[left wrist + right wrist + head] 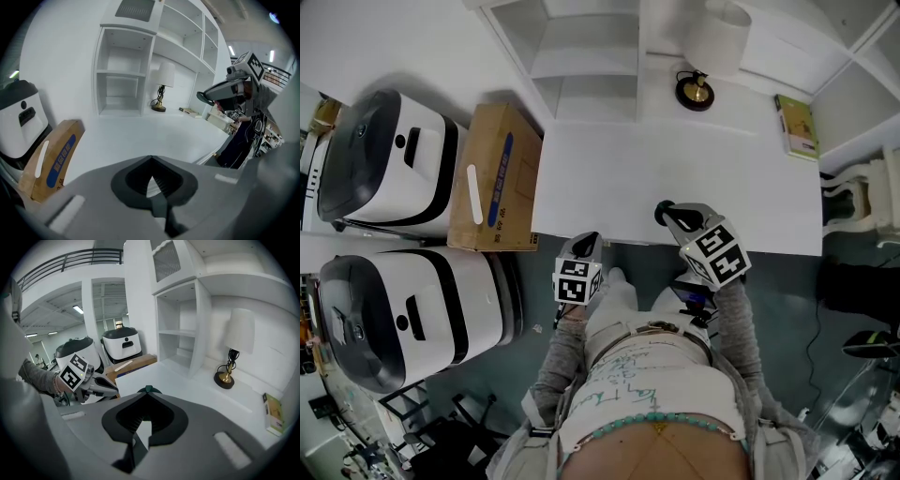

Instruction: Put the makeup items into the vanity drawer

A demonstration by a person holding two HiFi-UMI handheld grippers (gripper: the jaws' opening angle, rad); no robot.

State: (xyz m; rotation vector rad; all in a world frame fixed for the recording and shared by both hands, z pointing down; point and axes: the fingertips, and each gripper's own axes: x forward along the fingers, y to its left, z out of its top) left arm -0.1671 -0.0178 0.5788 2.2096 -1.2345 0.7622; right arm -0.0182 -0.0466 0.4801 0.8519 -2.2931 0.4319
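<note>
White desk, front partly hidden; left gripper, right gripper: jaws closed, empty.

Both grey-sleeved arms are bent close before the torso, the left gripper and right gripper pointing forward, the right one further ahead, each with jaws closed together, empty.

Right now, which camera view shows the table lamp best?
The right gripper view: the lamp stands large and side-on, with its white shade, cable and round base all clear. The head view looks steeply down on the lamp, so it is foreshortened. The left gripper view shows the lamp whole but small and far.
</note>
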